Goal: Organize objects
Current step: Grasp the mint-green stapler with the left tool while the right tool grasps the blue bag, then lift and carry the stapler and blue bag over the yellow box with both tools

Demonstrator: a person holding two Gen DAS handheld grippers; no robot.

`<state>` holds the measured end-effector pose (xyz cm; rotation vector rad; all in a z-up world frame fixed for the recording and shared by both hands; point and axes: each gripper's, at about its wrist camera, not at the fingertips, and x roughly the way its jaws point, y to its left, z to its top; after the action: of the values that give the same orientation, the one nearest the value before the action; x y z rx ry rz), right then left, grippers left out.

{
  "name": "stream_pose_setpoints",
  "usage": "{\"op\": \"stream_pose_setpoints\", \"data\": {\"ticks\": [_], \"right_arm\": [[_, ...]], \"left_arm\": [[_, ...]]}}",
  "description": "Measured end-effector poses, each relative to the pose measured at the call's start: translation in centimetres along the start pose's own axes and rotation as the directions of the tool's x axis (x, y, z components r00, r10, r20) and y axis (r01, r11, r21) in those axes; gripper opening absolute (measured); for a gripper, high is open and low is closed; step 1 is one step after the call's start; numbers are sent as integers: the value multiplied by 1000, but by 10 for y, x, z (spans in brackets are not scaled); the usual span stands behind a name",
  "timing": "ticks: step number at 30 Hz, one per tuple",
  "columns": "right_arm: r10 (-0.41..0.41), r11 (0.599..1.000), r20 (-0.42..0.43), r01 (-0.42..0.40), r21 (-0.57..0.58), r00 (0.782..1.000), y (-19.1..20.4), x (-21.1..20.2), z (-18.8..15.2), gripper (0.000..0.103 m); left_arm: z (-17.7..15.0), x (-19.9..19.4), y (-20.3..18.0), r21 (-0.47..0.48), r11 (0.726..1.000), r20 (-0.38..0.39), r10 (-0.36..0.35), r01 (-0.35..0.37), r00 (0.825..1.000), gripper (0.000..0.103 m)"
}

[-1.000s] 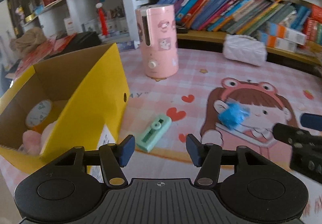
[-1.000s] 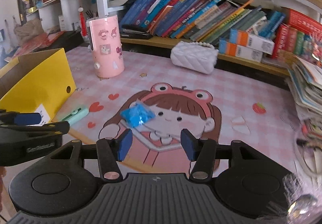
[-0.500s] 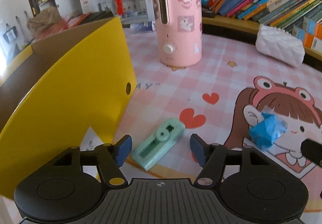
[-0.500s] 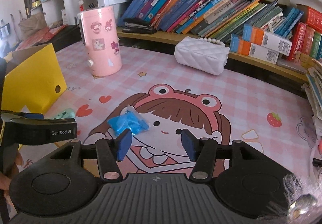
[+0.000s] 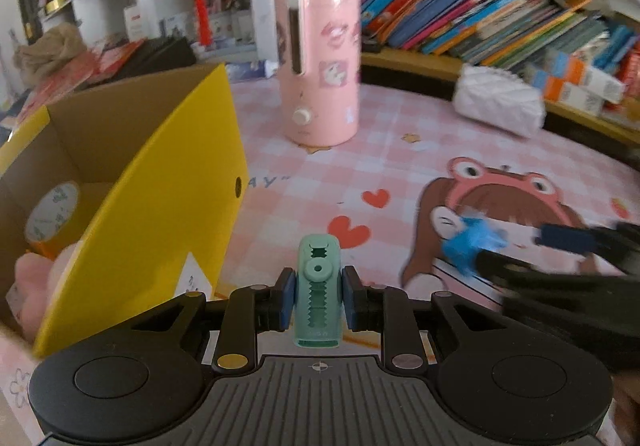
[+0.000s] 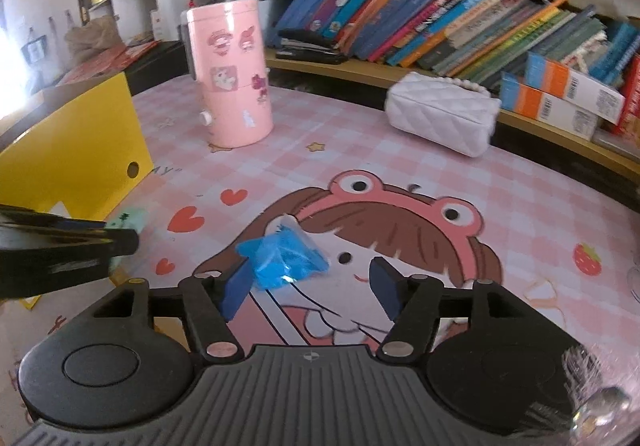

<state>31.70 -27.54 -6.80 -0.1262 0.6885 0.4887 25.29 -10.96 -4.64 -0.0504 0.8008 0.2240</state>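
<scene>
Closure of the left gripper (image 5: 317,300) has just been completed: half a second ago its jaws stood wide on either side of the mint-green clip (image 5: 317,288), and now the pads are pressed against the clip's flanks, so the clip is gripped and appears lifted clear of the tabletop (image 5: 400,161). From this it is judged that the pick is done and only the carry to the yellow box (image 5: 152,213), just to the left, is left. Meanwhile the jaws of the right gripper (image 6: 310,292) have just been opening; they now stand spread, with the blue crumpled wrapper (image 6: 282,260) lying between them on the tabletop, against the left pad but not squeezed. A second pick is thus judged to be in preparation. Inside the box a clock face (image 5: 52,211) and something pink and soft (image 5: 32,282) are already seen. A pink canister (image 5: 320,65) and a white quilted purse (image 6: 442,117) stand farther back, well clear. The near wall of the box must be cleared before release.
</scene>
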Motion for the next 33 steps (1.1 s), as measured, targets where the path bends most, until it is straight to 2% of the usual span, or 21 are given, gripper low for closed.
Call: {"op": "stream_pose_setpoints", "data": {"ticks": [4, 6, 9, 10, 11, 14, 17, 22, 28, 33], "right_arm": [[4, 998, 1, -4, -65, 1000, 4, 19, 4, 73], [24, 996, -15, -25, -91, 1000, 6, 27, 5, 72], [57, 992, -52, -63, -110, 997, 8, 35, 8, 60], [68, 991, -58, -74, -113, 996, 8, 36, 8, 50], [72, 990, -64, -79, -114, 995, 9, 37, 9, 46], [83, 991, -61, -89, -99, 995, 9, 34, 9, 40], [74, 994, -56, -78, -70, 996, 9, 28, 10, 38], [29, 999, -45, -28, 23, 999, 11, 4, 9, 38], [-49, 993, -17, 51, 109, 999, 24, -49, 0, 38], [-120, 978, -32, 124, 169, 992, 42, -92, -12, 38]], "left_arm": [[-7, -20, 2, 25, 999, 9, -32, 32, 999, 23], [-11, -25, 2, 32, 998, 0, -49, 49, 999, 23], [-17, -33, 3, 45, 996, 1, -74, 74, 997, 23], [-18, -35, 3, 49, 996, 3, -79, 79, 997, 23], [-19, -36, 4, 48, 995, 3, -85, 84, 996, 23], [-20, -40, 7, 37, 995, 6, -95, 95, 995, 23], [-21, -45, 11, 33, 993, 14, -110, 110, 994, 23], [-25, -60, 17, 41, 987, 28, -156, 154, 987, 23], [-29, -79, 31, 28, 974, 54, -224, 223, 973, 23], [-37, -95, 45, 41, 963, 72, -270, 267, 960, 23]]}}
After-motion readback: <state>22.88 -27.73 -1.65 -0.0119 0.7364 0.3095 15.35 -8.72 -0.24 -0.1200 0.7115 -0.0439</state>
